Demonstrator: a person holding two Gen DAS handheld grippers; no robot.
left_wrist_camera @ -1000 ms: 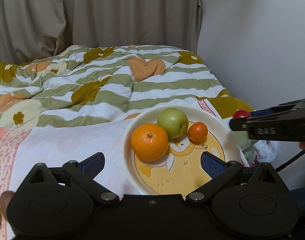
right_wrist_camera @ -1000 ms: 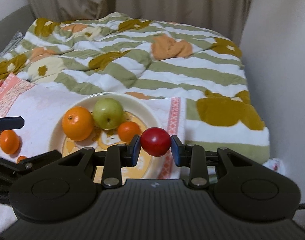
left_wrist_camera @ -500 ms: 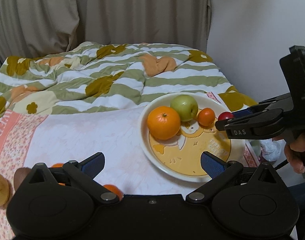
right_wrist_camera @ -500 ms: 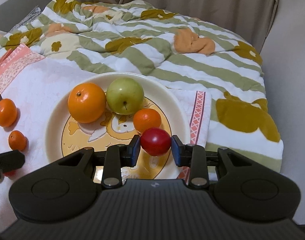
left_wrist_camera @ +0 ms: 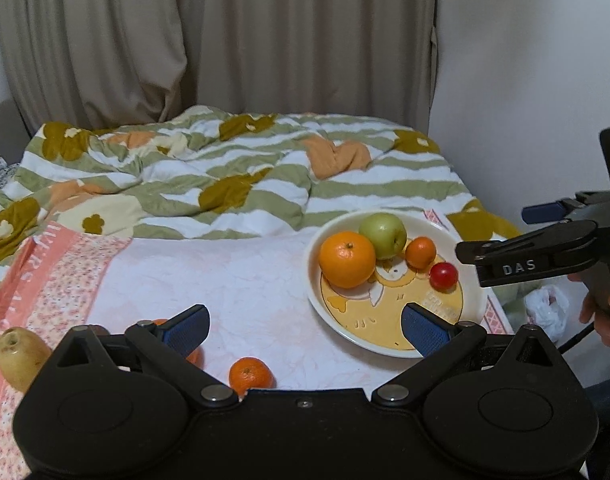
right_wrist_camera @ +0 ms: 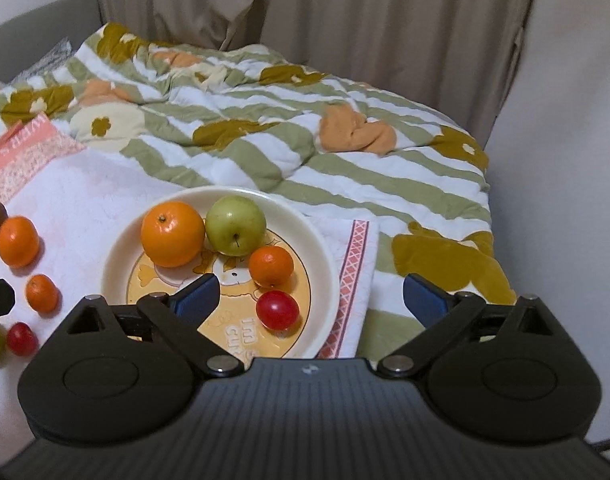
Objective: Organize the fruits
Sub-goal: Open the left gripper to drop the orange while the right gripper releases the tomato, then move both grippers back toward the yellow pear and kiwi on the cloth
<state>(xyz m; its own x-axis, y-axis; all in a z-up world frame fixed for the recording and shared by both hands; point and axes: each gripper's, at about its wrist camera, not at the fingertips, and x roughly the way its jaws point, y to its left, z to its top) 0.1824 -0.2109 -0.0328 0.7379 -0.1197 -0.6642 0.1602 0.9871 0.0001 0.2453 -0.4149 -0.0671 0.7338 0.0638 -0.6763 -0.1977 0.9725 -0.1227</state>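
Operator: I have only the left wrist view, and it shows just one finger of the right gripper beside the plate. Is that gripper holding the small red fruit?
Observer: No. In the right wrist view the right gripper has its jaws opening. The small red fruit lies on the plate and touches neither pad.
Operator: My own gripper body hides the near cloth. Is any red fruit off the plate?
Observer: Yes. A second red fruit lies on the white cloth, to the left of the plate in that view.
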